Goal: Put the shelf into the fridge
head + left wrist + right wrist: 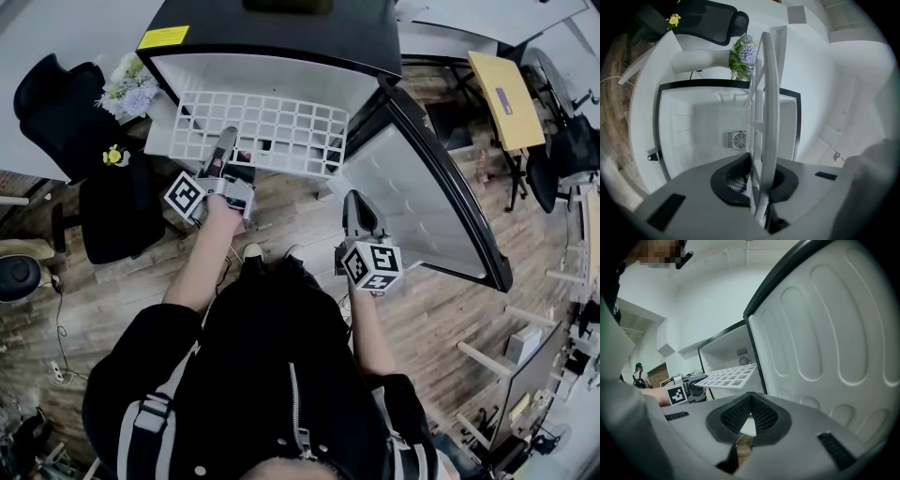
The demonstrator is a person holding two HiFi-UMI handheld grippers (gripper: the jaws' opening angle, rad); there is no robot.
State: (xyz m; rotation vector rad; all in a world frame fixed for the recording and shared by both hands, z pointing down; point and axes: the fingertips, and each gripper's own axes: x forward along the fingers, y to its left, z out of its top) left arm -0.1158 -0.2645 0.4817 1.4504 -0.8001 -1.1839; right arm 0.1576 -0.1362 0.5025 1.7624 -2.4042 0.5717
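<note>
The left gripper (225,142) is squeezing the near edge of the shelf (281,131), a flat white grid of square holes. The shelf is reaching ahead of it to the open fridge (281,70). The right gripper (356,202) is hanging closed and empty beside the fridge door (422,187).

The yellow label (164,37) on the fridge (281,36) is too small to read.

At fridge (281,37) mouth, shelf (258,131) juts out; door (422,197) open to its right; chair (112,202) to left (flowers (127,84) between chair, fridge).
</note>
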